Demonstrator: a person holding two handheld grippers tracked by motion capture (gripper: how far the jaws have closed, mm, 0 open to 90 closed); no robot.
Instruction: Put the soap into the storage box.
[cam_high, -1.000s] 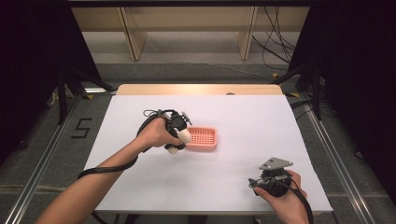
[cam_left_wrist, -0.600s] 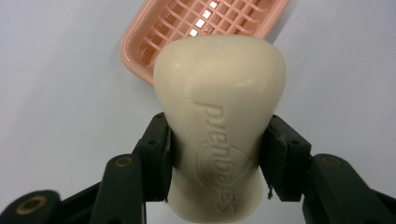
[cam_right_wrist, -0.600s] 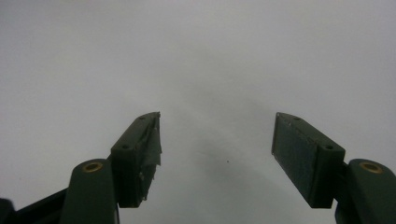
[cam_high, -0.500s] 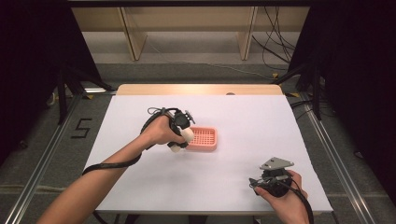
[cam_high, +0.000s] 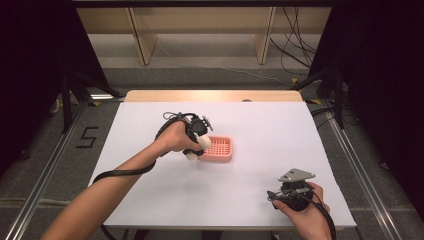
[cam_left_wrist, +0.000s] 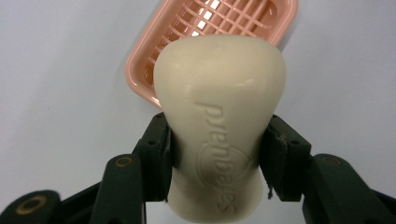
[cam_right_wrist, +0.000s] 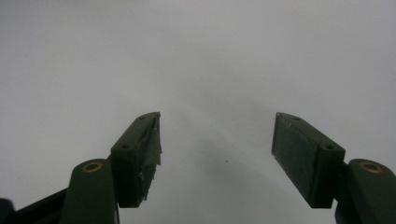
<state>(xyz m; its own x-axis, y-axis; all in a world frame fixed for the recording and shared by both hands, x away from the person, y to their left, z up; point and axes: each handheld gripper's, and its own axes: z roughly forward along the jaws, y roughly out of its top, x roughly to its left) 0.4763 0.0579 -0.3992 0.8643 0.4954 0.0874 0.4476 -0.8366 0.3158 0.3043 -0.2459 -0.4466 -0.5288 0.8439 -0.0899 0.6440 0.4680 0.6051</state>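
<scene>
From the high view, my left gripper (cam_high: 196, 141) has carried the soap bar (cam_high: 194, 150) a little further toward the pink soap dish (cam_high: 220, 148) than a second ago; it now hangs at the dish's left edge, so I judge the drop-in is close. My right gripper (cam_high: 292, 189) rests near the front right of the white table (cam_high: 260, 125), well apart, nothing between.

In the left gripper view, the jaws clamp the cream soap bar (cam_left_wrist: 219, 121) by its waist, the dish (cam_left_wrist: 187, 28) just beyond it; only the near rim stands in the way.

In the right gripper view, my right gripper (cam_right_wrist: 215, 158) stands wide open and empty over bare tabletop
</scene>
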